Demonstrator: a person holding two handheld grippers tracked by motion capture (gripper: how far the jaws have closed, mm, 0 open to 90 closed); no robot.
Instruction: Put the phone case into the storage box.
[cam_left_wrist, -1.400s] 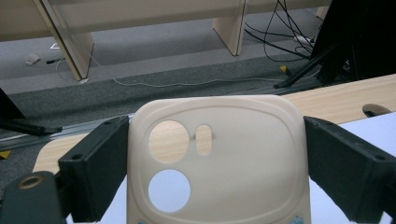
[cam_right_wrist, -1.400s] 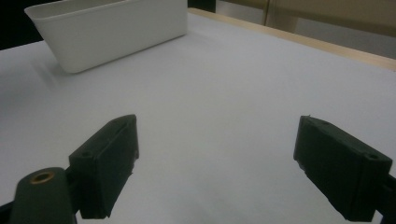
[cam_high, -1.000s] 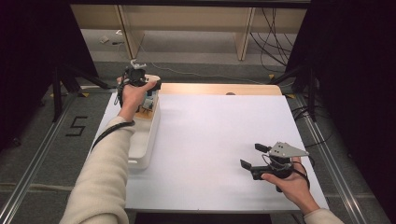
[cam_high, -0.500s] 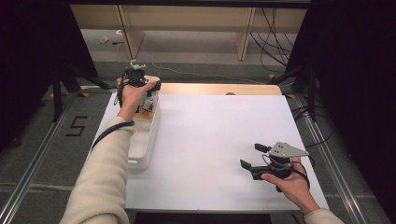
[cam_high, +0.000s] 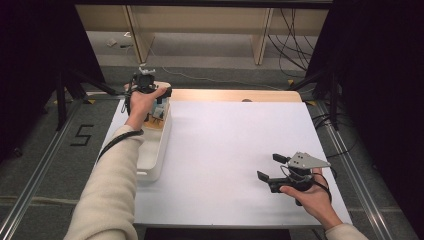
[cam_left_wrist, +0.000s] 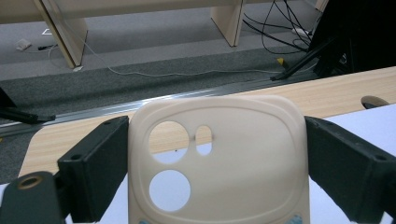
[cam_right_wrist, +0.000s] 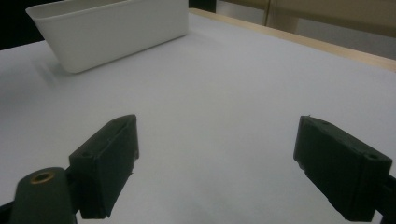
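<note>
Phone case (cam_left_wrist: 219, 161) clamped between the jaws of the left gripper (cam_left_wrist: 215, 163), above the far end of the white bin (cam_high: 152, 150).

Both jaws press the cream case's side edges, and it stands upright between them with its round camera cut-outs showing; its lower edge is cut off at the bottom of the left gripper view. In the high view the person's hand (cam_high: 142, 100) covers most of that gripper, so the case is hard to make out there. The right gripper (cam_right_wrist: 217, 163) rests low over the white table (cam_high: 225, 145), jaws spread wide with nothing between them, the bin well ahead of it.
</note>
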